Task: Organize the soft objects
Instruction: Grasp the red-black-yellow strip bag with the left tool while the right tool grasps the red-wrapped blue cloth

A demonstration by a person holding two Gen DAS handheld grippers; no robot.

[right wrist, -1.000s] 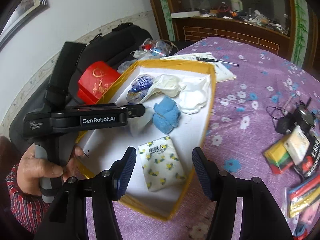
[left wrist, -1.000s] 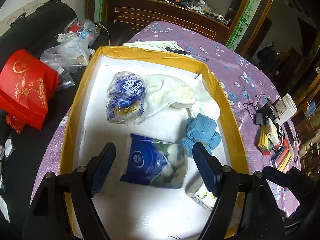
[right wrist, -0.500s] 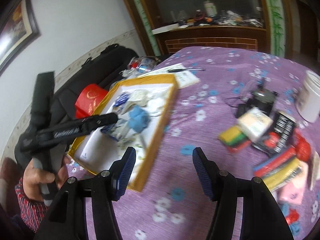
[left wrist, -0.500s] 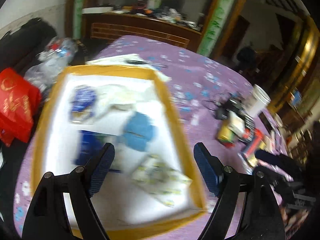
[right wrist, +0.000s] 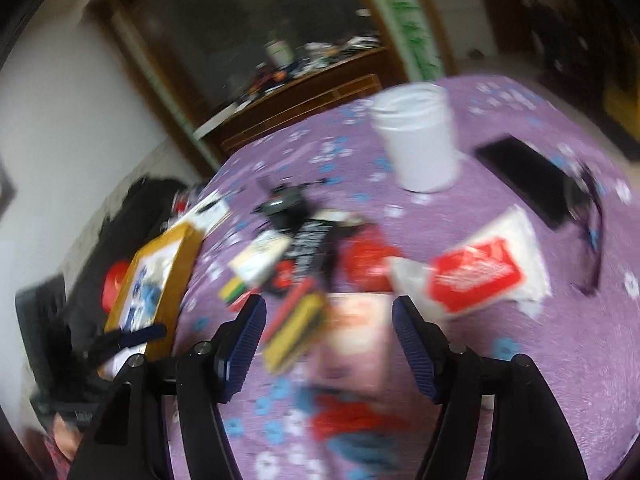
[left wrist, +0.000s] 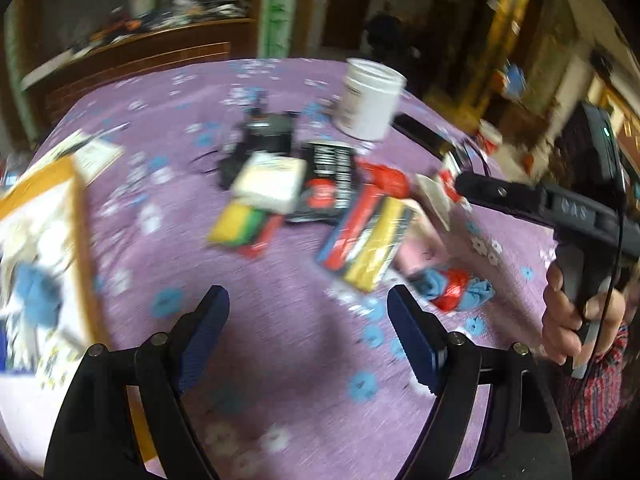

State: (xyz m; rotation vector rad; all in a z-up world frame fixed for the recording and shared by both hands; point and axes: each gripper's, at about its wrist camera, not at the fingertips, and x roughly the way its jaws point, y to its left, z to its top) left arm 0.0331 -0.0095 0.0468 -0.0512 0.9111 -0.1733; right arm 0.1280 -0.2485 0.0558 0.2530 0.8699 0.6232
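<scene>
Both of your views are smeared with motion blur, so small print and fine detail cannot be read.

Your left gripper [left wrist: 308, 340] has its fingers spread wide with nothing between them, over bare purple floral cloth on the tabletop [left wrist: 280, 280]. Your right gripper [right wrist: 328, 348] also has its fingers spread; they have just been opening further, and nothing is pinched. A pale pink packet [right wrist: 356, 344] lies on the cloth under the gap between them, untouched.

The yellow-rimmed tray [left wrist: 82, 248] sits at the far left edge of the left view. It holds soft things, among them a blue cloth [left wrist: 38, 296] and a patterned tissue pack [left wrist: 56, 356].

More things wait loose on the cloth, well apart from the tray:
- a red-and-blue bundle [left wrist: 452, 288] just beyond your left gripper's right finger;
- a red-labelled white bag [right wrist: 480, 272] beyond your right gripper's right finger;
- a red-and-yellow pack [left wrist: 368, 240];
- a yellow-green sponge [left wrist: 236, 224] with a white block [left wrist: 270, 184] resting on it;
- a black packet [left wrist: 328, 184].

Farther back stand a white tub [left wrist: 370, 100] and a black phone [right wrist: 528, 176].

In the left view your right hand [left wrist: 576, 312] grips its handle at the right edge.
</scene>
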